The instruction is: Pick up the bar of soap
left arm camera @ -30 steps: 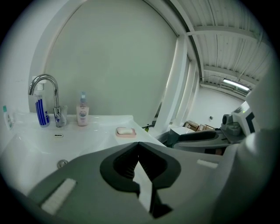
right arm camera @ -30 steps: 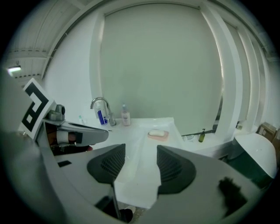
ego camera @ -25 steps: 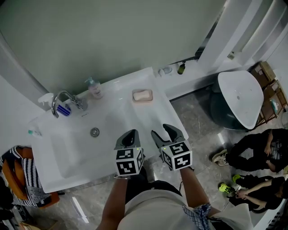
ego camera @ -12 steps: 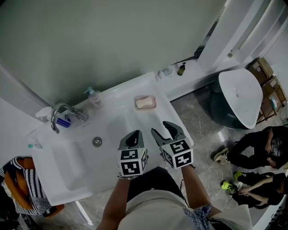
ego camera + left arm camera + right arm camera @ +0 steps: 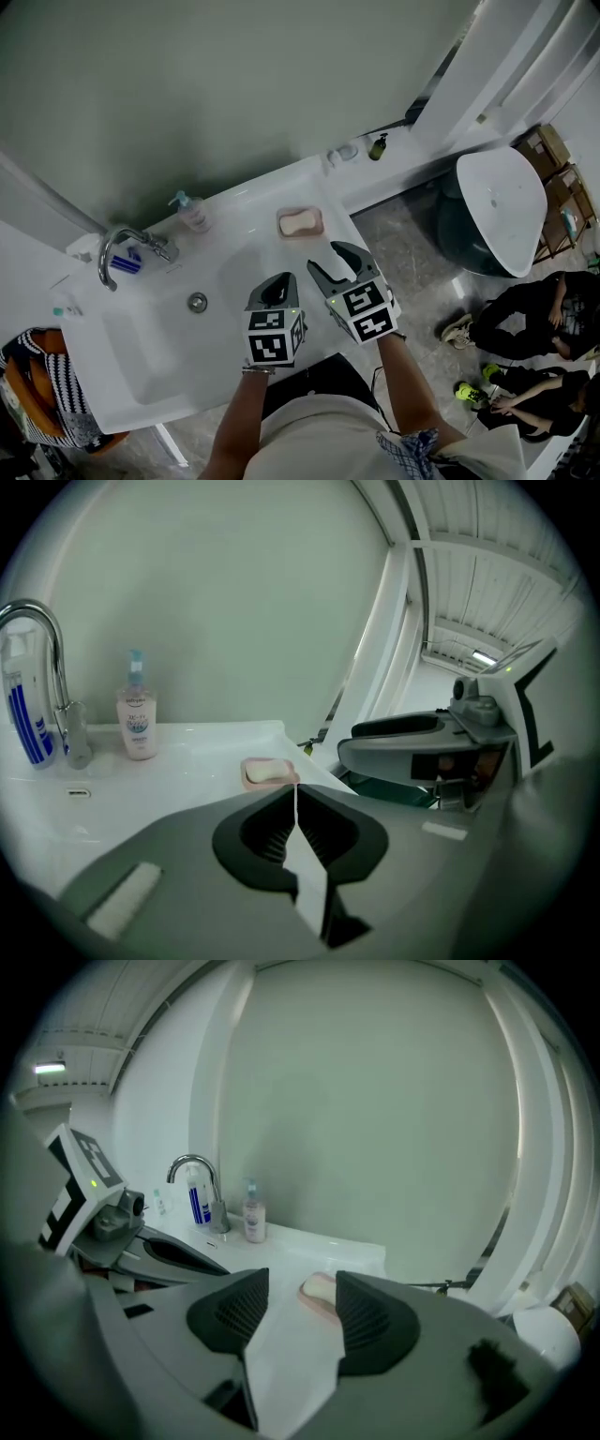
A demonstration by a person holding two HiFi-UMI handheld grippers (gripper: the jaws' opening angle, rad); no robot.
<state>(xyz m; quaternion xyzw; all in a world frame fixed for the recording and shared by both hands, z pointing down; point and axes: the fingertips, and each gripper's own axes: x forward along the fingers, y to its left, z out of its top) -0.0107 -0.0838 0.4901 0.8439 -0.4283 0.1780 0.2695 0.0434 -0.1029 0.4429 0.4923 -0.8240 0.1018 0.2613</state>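
My left gripper [image 5: 274, 287] is clenched on nothing; my right gripper [image 5: 328, 264] gapes empty. The bar of soap [image 5: 300, 223] lies in its pink dish [image 5: 281, 230], ahead of the right jaws, apart from them.

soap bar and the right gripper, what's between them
Only bare white sink top between the right gripper and the soap bar in its pink dish, as the head view shows.

soap [image 5: 300, 222] in dish [image 5: 280, 226], desk [image 5: 244, 246] back right | bottle [image 5: 192, 214] left of dish | faucet [image 5: 111, 255] leftmost | left gripper [image 5: 275, 282], right gripper [image 5: 328, 262] before dish
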